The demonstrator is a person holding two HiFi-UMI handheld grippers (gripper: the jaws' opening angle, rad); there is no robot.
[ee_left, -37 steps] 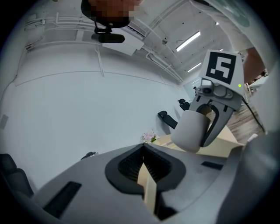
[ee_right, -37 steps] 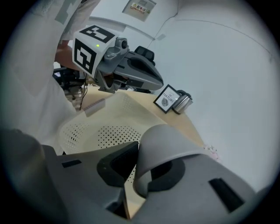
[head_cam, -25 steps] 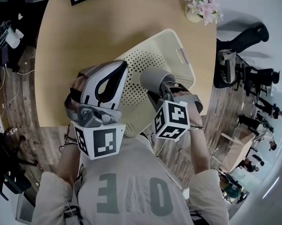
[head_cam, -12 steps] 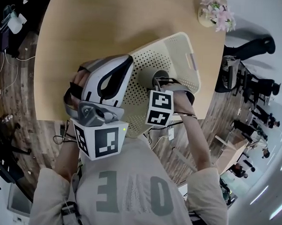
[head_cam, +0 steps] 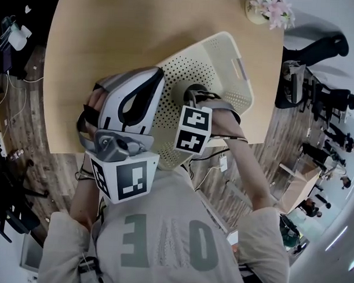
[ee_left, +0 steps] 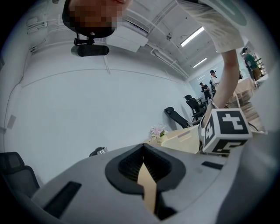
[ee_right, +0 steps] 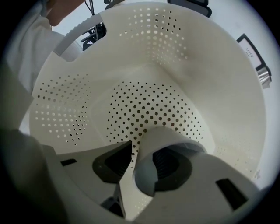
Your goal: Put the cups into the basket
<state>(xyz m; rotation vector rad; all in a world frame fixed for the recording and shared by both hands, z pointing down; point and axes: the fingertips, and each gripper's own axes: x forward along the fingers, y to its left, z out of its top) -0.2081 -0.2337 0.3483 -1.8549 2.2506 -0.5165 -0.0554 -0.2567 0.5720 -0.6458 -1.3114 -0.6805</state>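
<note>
A grey cup [head_cam: 192,91] sits low inside the cream perforated basket [head_cam: 223,55] on the round wooden table. In the right gripper view the cup [ee_right: 168,142] lies between the jaws of my right gripper [ee_right: 144,168], over the basket floor [ee_right: 148,100]. Those jaws are opening: a strip of basket floor shows between the left jaw and the cup wall. My right gripper [head_cam: 195,104] reaches down into the basket. My left gripper [head_cam: 138,84] hovers over the basket's near left side. Its jaws [ee_left: 146,183] are shut with nothing in them.
A pot of pink flowers [head_cam: 268,9] stands at the table's far right edge. Bare tabletop [head_cam: 111,37] lies left of and beyond the basket. Office chairs [head_cam: 306,84] and people stand on the floor to the right. The table's near edge runs just under my grippers.
My right gripper has carried the cup forward and down into the basket. The left gripper has stayed over the basket's near left side.
</note>
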